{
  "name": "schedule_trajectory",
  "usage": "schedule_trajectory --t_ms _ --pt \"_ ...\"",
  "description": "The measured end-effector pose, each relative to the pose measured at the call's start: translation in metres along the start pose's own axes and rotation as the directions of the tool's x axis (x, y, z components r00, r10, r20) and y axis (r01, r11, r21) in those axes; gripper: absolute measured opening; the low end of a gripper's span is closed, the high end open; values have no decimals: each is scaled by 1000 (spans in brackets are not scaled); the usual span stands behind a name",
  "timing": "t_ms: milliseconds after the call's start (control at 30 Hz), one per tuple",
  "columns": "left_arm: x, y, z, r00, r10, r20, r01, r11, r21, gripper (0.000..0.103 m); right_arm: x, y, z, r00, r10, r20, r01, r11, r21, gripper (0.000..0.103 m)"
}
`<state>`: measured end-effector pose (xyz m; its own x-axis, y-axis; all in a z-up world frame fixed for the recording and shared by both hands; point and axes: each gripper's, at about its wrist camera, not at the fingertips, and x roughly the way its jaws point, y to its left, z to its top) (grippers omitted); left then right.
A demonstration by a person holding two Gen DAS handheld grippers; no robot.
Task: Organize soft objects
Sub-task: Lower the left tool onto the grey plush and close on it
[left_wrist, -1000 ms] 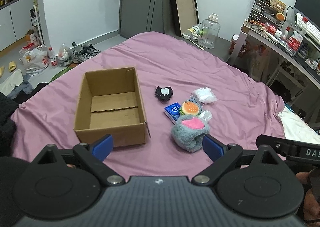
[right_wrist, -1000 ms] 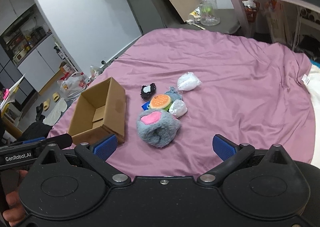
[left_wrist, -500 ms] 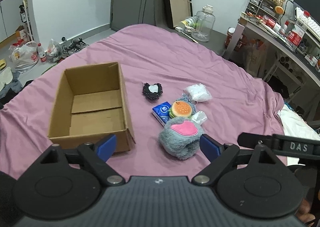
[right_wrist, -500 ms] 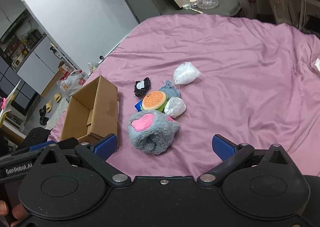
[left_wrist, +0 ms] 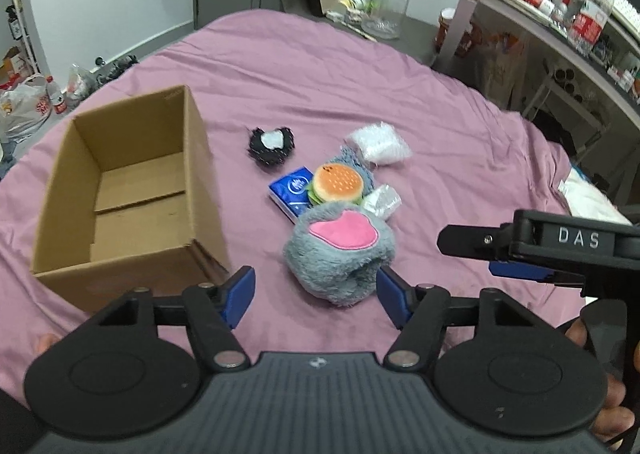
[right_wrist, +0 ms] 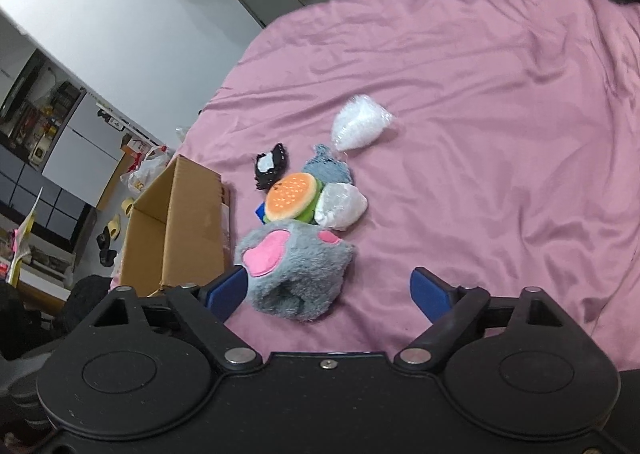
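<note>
Through my left wrist camera, my left claw (left_wrist: 312, 292) stood with its blue fingers spread apart and nothing between them, low over the pink bed (left_wrist: 360, 94). Just beyond the tips lay the grey plush paw (left_wrist: 340, 252), pink pad up. Touching its far side were the burger plush (left_wrist: 338, 184), a blue tissue pack (left_wrist: 292, 190) and a small clear bag (left_wrist: 382, 200). Farther off lay a black furry piece (left_wrist: 272, 144) with a white patch and a white bag (left_wrist: 378, 142). The open cardboard box (left_wrist: 124, 190) sat to the left of the pile, apart from it, nothing inside. My right claw (left_wrist: 520, 250) reached in from the right edge, marked DAS. Through my right wrist camera, my right claw (right_wrist: 328, 292) was likewise wide apart and held nothing. The grey plush paw (right_wrist: 296, 270) lay between its fingertips, closer to the left one; I could not tell whether that pad touched the fur. Behind it sat the burger plush (right_wrist: 294, 196), the small clear bag (right_wrist: 340, 206), the black furry piece (right_wrist: 270, 170) and the white bag (right_wrist: 360, 126). The cardboard box (right_wrist: 180, 222) stood to the left on the bed (right_wrist: 480, 134).
</note>
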<state>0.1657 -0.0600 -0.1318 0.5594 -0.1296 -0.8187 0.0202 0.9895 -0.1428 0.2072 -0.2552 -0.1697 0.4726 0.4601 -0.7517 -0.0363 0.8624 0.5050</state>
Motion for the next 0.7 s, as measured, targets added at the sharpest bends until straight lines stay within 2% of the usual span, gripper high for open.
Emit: schedule_trajectory --t_ms 133,467,600,700 --pt "20 -7 1 999 0 -38 1 1000 15 59 10 -8 2 1000 22 -22 -21 999 25 85" --pt "68 -15 5 991 62 -118 -54 997 63 57 41 -26 12 993 81 -85 -73 992 99 81" --pt "78 -13 13 990 67 -123 -60 997 58 51 52 -33 17 986 130 -100 -116 984 136 80" --pt "80 -10 22 992 62 -107 -58 997 44 41 58 -34 21 979 177 -101 -162 977 140 77"
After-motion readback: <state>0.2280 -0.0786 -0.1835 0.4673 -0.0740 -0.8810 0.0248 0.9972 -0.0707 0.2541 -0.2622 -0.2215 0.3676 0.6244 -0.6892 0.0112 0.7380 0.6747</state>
